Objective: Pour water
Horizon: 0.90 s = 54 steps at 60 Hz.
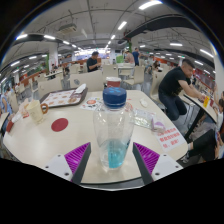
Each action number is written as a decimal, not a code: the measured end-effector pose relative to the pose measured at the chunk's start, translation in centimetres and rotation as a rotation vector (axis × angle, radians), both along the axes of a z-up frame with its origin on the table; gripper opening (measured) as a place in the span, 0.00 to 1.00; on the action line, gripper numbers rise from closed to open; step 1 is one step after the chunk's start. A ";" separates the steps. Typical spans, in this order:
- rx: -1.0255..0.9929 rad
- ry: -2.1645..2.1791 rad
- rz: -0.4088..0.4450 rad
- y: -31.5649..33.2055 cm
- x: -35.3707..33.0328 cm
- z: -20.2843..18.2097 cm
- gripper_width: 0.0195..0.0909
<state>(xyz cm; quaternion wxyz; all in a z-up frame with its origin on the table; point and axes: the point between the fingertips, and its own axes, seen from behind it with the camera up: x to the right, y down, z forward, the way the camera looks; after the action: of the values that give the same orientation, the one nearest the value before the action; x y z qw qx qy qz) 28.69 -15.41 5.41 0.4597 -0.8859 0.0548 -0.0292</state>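
A clear plastic bottle (113, 125) with a blue cap stands upright on the pale table (40, 150), and a little bluish water shows in its lower part. It sits between my two fingers, whose purple pads (76, 156) flank its base. A narrow gap shows on each side, so neither pad presses on it. My gripper (112, 158) is open around the bottle, which rests on the table by itself.
A red round disc (60, 125) lies left of the bottle, with a tray (65, 97) and a small pale container (35, 109) beyond it. A printed leaflet (166, 136) lies to the right. A person (180, 85) sits at the table's right side.
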 end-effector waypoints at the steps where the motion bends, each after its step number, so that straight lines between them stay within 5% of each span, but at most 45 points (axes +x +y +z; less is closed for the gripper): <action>1: 0.006 0.000 -0.002 0.3 0.3 0.1 0.91; 4: 0.024 -0.001 -0.007 1.8 0.8 0.0 0.84; 10: 0.037 -0.010 -0.015 2.4 1.9 -0.4 0.52; 23: 0.063 -0.020 -0.067 3.1 2.2 -1.0 0.34; 36: 0.025 -0.145 -0.115 3.9 2.3 0.3 0.35; 54: 0.042 -0.701 -0.074 10.6 -4.0 13.1 0.35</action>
<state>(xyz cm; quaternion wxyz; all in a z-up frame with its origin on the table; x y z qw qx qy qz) 24.69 -4.79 18.56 0.4675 -0.8097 -0.0738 -0.3470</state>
